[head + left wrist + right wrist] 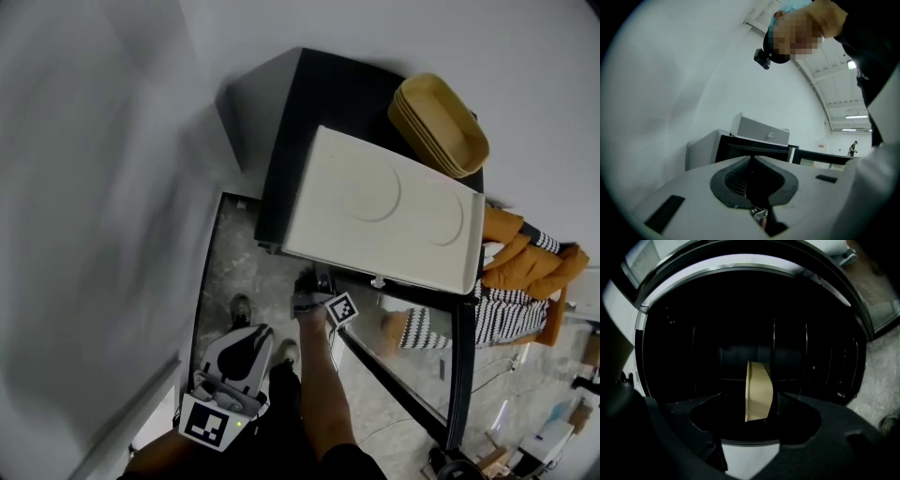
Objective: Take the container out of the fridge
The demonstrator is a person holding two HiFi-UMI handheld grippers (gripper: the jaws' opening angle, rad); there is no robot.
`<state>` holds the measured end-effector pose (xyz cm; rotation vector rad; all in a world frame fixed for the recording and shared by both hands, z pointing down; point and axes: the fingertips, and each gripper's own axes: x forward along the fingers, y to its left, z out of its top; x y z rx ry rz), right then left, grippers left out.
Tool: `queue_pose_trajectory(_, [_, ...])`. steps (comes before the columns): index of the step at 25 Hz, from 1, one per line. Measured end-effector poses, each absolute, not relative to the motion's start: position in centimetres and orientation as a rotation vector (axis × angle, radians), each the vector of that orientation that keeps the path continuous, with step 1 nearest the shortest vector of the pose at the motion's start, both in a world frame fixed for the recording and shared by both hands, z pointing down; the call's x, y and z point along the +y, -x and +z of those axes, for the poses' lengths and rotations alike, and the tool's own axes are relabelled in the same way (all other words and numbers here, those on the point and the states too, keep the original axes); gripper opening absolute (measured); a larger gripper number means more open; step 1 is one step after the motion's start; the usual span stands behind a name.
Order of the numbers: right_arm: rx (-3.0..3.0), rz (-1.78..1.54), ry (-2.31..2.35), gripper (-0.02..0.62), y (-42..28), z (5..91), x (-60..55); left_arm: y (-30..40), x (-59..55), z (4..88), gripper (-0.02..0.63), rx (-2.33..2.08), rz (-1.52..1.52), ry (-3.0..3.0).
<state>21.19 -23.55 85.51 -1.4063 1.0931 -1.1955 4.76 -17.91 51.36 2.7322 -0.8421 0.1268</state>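
A tan container (pixel 757 390) stands on its edge inside the dark fridge (pixel 693 333) in the right gripper view. My right gripper (pixel 749 401) is open around it: the container is close to the right jaw and apart from the left one. In the head view the right gripper (pixel 314 292) reaches into the front of the black fridge (pixel 281 141), and the container is hidden there. My left gripper (pixel 253 332) hangs low at the left, away from the fridge. Its jaws (pixel 751 161) are shut on nothing.
A white tray (pixel 384 206) lies on top of the fridge, with a stack of yellow containers (pixel 439 124) behind it. The fridge's glass door (pixel 412 366) stands open to the right. Orange and striped cloth (pixel 525 272) lies beyond it. A grey wall is at the left.
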Motion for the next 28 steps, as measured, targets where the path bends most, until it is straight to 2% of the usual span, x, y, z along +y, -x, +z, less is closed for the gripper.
queue_pose_trajectory(17, [1.023,-1.192,1.353,0.296,-21.3,87.0,-25.7,-3.6,-19.2,52.3,0.017,-0.873,0.134,-2.718])
queue_pose_trajectory(21, [1.018,-1.185,1.354,0.222,-21.6,87.1,-25.7,-3.4,-19.2,52.7,0.017,-0.87,0.15,-2.707])
queue_pose_trajectory(28, [1.017,-1.189,1.342,0.198,-21.6,87.1,-25.8,-3.2,-19.5,52.7,0.017,-0.878,0.136,-2.706])
